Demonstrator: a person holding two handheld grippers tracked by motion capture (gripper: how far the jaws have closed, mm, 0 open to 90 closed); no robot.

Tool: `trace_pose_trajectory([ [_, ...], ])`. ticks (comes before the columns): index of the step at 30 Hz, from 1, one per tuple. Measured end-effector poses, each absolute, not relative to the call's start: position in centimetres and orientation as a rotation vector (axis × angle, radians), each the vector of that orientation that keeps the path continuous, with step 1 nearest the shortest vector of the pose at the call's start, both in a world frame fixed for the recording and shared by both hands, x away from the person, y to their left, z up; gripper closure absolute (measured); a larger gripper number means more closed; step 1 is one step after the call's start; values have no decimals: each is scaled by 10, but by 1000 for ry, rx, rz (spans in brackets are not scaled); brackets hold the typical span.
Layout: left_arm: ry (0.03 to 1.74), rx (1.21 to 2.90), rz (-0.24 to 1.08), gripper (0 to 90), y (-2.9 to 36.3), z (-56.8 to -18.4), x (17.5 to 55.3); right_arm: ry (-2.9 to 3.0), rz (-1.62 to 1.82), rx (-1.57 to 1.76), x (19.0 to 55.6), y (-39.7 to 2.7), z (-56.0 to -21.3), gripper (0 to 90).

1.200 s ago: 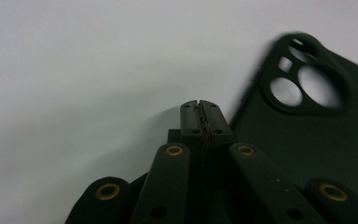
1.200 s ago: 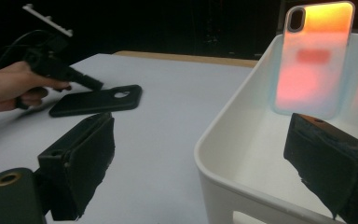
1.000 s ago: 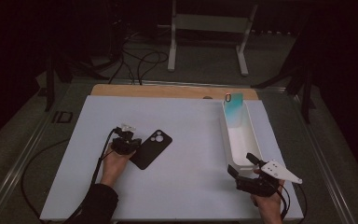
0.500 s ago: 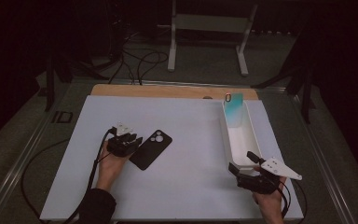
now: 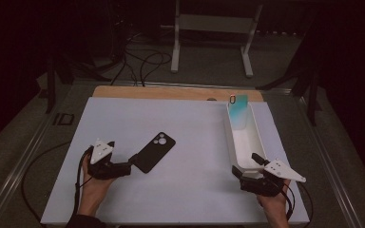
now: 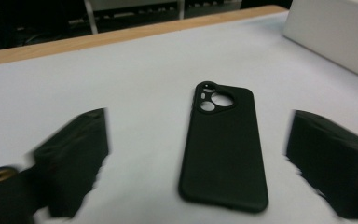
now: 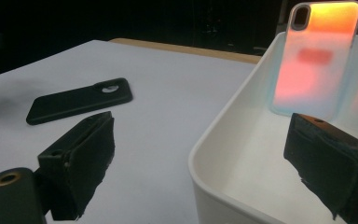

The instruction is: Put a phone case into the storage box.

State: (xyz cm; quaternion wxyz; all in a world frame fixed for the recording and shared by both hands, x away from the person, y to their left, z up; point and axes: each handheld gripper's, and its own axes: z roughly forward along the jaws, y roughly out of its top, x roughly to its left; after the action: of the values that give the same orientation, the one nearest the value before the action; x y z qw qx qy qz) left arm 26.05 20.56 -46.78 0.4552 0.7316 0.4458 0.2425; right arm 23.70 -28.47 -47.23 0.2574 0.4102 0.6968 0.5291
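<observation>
1. Here, a black phone case [image 6: 223, 149] lies flat on the white table [image 5: 195, 137], back side up, with its camera cut-outs at the far end: one large round hole and smaller ones beside it in a raised frame.
2. The case looks matt and dark all over, with rounded corners and no markings that can be made out.
3. From the high view, the case [image 5: 155, 151] sits left of the table's middle, angled so that its camera end points up and to the right.
4. The left gripper [image 5: 126, 167] is just beside the near end of the case; its jaws have just been opening and now stand wide apart, released, with the case between and ahead of them on the table, touched by neither.
5. A long white tray [image 5: 232, 142] stands near the right edge of the table, running away from the person.
6. Inside the tray, a second phone case [image 7: 317, 56] leans upright against the far wall; it has a clear rim and a glowing orange-to-pale-blue back, while from the high view it looks teal [image 5: 238, 110].
7. The right gripper [image 5: 248, 166] rests at the near end of the tray, its jaws spread wide, one outside the tray's wall and one over its inside, gripping nothing.
</observation>
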Motion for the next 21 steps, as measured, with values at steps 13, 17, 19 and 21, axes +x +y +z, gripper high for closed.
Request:
trace_pose_trajectory([
  [13,1065,1814,658,0,222,-480,232,1874,1447,1088,234,-287,-473,85],
  [17,1080,1835,653,0,222,-482,234,1877,1441,1078,234,-286,-473,85],
  [19,1083,1842,660,0,222,-482,234,1875,1440,1076,234,-286,-474,85],
  [21,1086,1837,656,0,222,-481,234,1876,1430,1077,234,-286,-475,85],
])
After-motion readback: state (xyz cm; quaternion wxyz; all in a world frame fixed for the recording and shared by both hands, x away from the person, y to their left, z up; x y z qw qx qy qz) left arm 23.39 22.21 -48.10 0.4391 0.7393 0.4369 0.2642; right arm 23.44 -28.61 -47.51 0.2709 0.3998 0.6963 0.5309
